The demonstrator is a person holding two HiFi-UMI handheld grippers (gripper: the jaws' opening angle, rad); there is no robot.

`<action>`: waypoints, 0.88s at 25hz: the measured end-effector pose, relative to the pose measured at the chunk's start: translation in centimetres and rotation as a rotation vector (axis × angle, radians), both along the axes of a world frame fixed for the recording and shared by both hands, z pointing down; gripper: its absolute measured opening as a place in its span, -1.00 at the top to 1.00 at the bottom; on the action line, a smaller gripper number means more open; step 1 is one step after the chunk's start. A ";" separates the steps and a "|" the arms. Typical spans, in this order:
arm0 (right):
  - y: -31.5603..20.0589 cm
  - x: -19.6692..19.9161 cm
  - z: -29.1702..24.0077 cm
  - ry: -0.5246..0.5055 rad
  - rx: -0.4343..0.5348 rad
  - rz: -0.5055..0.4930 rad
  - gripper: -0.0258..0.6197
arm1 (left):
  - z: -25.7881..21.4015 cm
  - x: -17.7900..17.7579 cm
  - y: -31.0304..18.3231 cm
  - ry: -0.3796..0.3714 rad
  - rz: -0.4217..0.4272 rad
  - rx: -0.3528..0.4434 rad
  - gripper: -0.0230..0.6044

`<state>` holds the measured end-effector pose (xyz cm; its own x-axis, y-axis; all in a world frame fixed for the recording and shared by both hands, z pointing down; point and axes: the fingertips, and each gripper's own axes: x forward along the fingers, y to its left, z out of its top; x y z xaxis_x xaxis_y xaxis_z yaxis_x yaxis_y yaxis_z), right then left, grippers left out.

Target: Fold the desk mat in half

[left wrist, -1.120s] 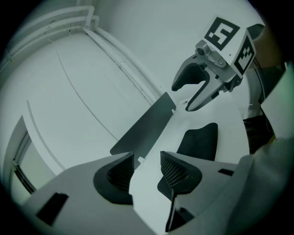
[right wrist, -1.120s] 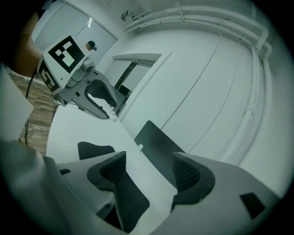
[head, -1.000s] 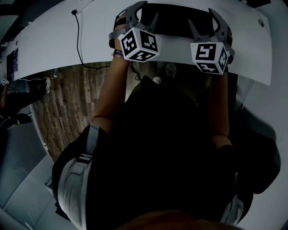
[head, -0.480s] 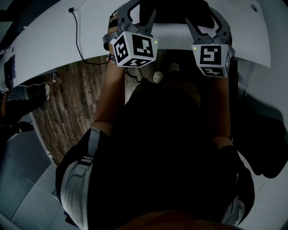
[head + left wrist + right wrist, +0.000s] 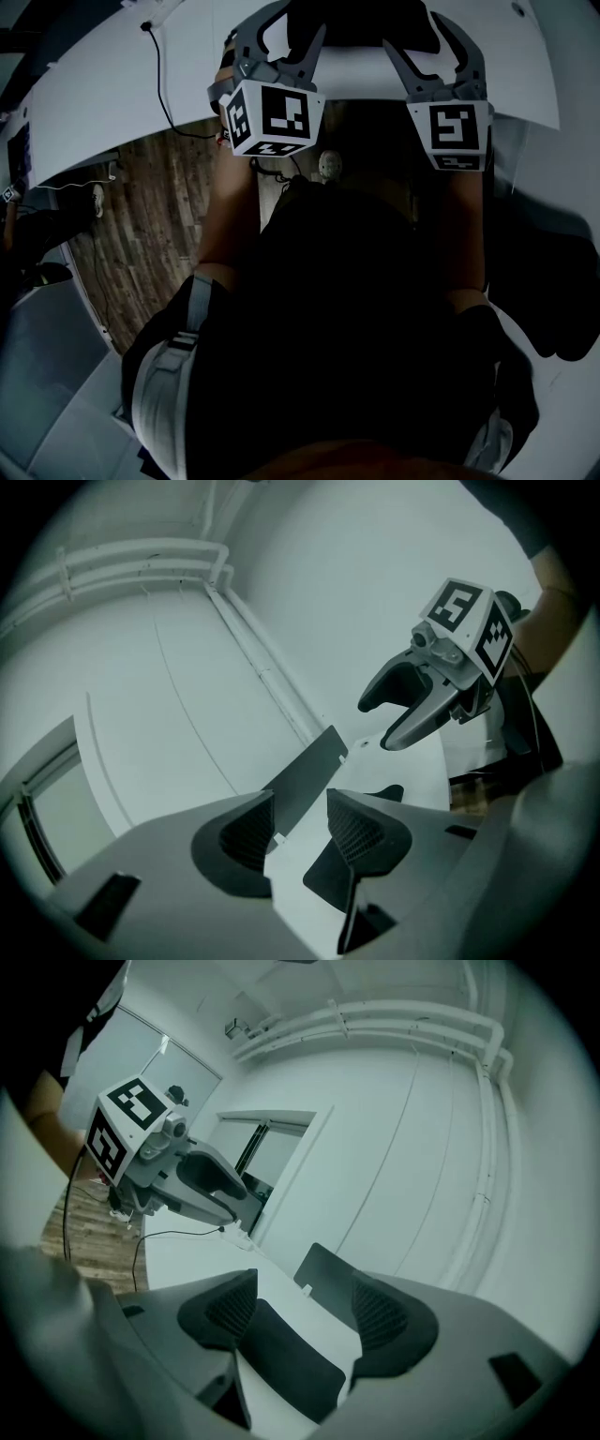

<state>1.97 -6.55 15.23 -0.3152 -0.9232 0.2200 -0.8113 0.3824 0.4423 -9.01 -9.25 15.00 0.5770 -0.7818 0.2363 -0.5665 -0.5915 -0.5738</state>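
**A:** Edges first. The white tabletop point(image 5: 103, 84) sweeps across the top of the head view, and its near rim curves from left to right. Wooden floor point(image 5: 141, 216) shows below the rim on the left.

**B:** There's room on both flanks, with broad white surface left and right. One thin black cable point(image 5: 161, 75) trails over the left part, well apart from the middle.

**A:** And the desk mat point(image 5: 361, 23) is a dark slab on the tabletop, sitting between the two grippers.

**B:** On the left tongs point(image 5: 300, 799) the jaws are apart and the pads grip nothing. White tabletop shows through the gap, with the mat's corner just beyond the tips.

**A:** The right tongs point(image 5: 305, 1279) match that, parted and pressing on nothing, with the mat ahead. There's a dark patch low in the gap, and I can't tell it from shadow.
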 end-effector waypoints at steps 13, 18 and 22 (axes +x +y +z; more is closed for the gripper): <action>8.9 -0.9 -2.3 0.000 0.060 -0.100 -0.03 | -1.7 0.5 8.9 0.050 -0.002 -0.004 0.34; 14.8 0.0 -1.0 -0.029 0.038 -0.133 -0.03 | -2.4 1.5 14.8 0.149 0.007 -0.016 0.34; 18.5 0.2 -1.6 -0.068 0.047 -0.145 -0.03 | -2.3 1.9 18.7 0.160 0.006 -0.047 0.34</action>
